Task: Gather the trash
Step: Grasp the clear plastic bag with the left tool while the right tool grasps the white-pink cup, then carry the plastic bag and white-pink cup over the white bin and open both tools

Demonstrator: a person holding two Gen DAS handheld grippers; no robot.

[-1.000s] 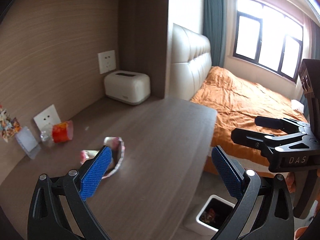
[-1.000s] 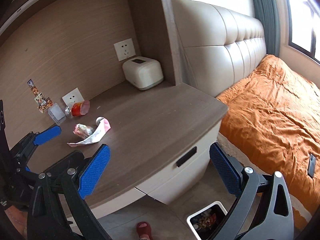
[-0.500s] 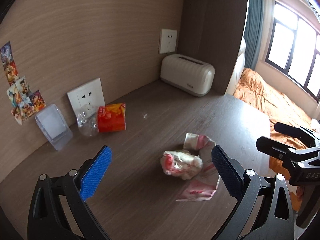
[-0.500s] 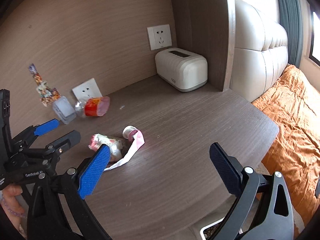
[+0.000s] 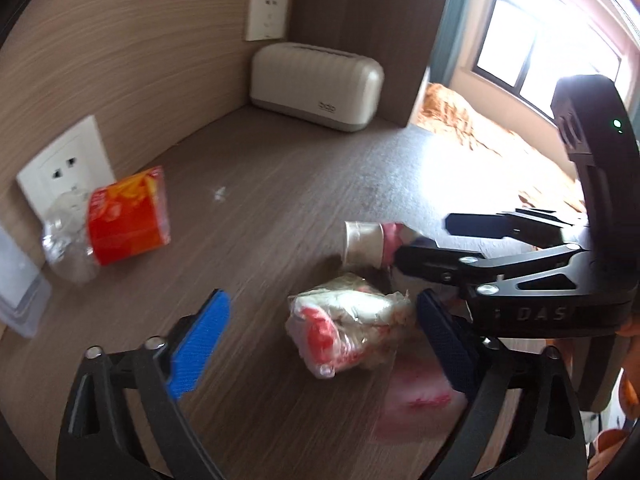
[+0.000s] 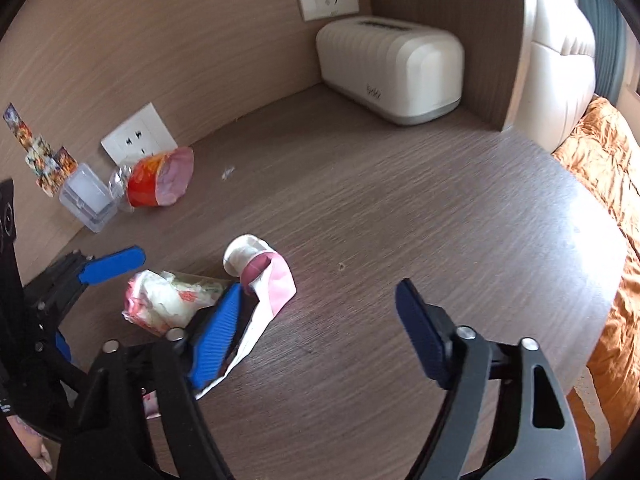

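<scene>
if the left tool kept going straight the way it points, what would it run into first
Most likely the crumpled plastic wrapper: it lies between the closing fingers of the left tool, nearer the right-hand pad, not yet pinched. Depth is hard to judge through the fisheye, so it might meet the wooden tabletop beside it.

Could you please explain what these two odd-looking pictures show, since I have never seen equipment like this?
No robot here: a person carries a hand-held gripper in each hand, each with a fisheye camera looking along its fingers. One picture is from the left gripper, the other from the right gripper. On the wooden desk lie a crumpled wrapper, a pink packet with a white cap, a crushed bottle, a clear box and a white tissue box. Both pairs of fingers are closing: the left around the wrapper, the right beside the pink packet. Nothing is held yet.
</scene>
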